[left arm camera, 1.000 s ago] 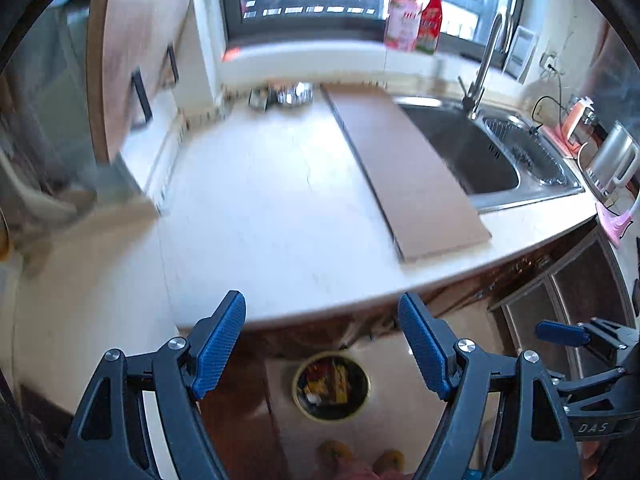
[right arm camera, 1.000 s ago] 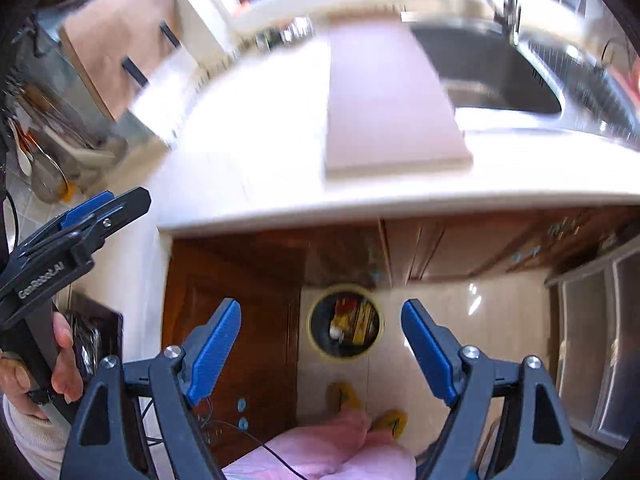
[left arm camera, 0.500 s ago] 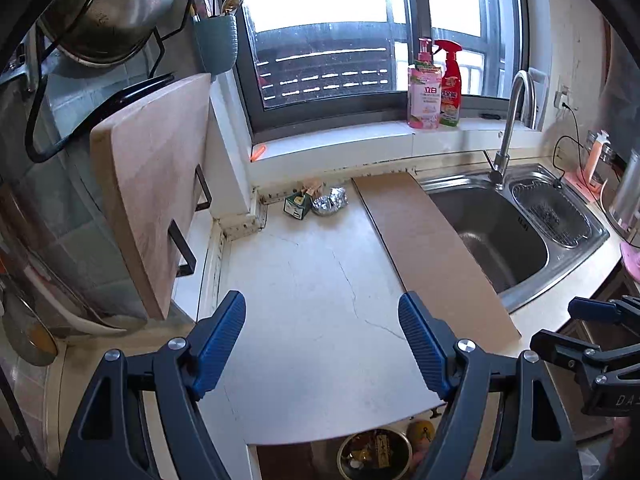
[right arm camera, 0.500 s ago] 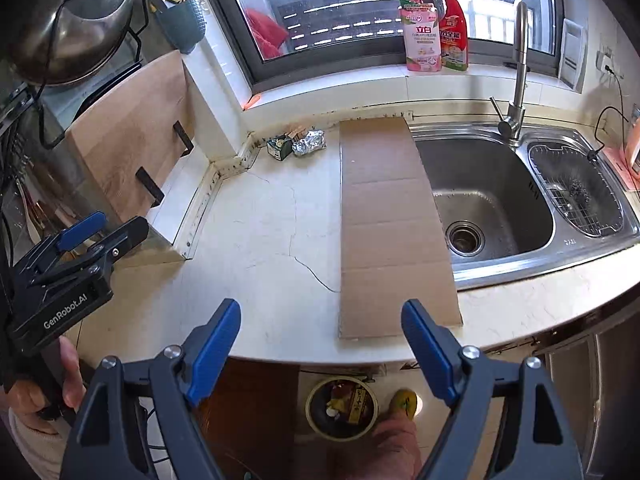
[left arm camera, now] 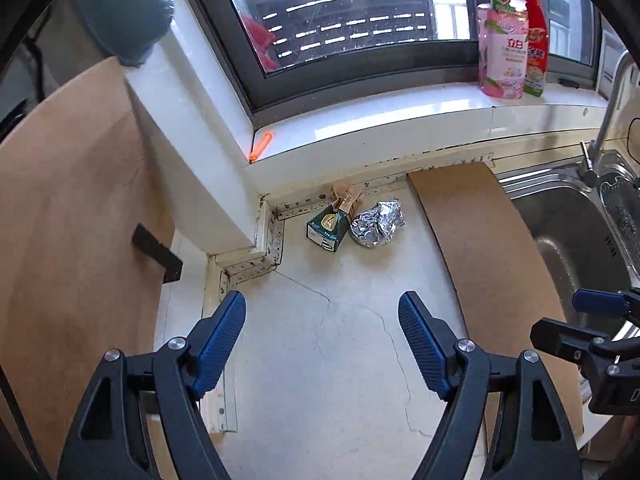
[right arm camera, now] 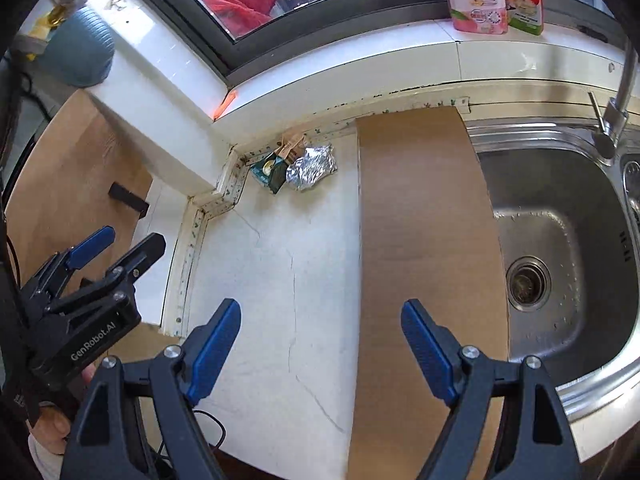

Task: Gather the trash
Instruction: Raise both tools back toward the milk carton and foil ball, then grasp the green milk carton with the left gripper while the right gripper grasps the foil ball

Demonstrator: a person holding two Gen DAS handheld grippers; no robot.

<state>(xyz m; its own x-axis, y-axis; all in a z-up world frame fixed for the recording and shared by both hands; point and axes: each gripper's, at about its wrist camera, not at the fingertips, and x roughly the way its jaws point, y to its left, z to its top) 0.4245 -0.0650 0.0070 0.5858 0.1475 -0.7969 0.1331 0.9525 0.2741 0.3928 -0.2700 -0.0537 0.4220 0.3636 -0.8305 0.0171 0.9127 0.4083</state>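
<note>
A crushed green carton (left arm camera: 327, 227) with a torn brown top lies in the back corner of the white counter (left arm camera: 320, 344). A crumpled ball of silver foil (left arm camera: 377, 219) touches its right side. Both also show in the right wrist view: the carton (right arm camera: 269, 171) and the foil (right arm camera: 313, 167). My left gripper (left arm camera: 322, 332) is open and empty over the counter, short of the trash. My right gripper (right arm camera: 321, 336) is open and empty, over the counter's front part beside the cardboard sheet.
A long brown cardboard sheet (right arm camera: 424, 240) lies on the counter beside the steel sink (right arm camera: 560, 248). A wooden cutting board (left arm camera: 68, 240) hangs at the left. Pink and red bottles (left arm camera: 504, 52) stand on the windowsill. A tap (right arm camera: 616, 96) rises behind the sink.
Both grippers have risen from facing the floor bin under the counter and moved forward over the counter toward the back corner. The trash now looks much closer. Both stayed open.
</note>
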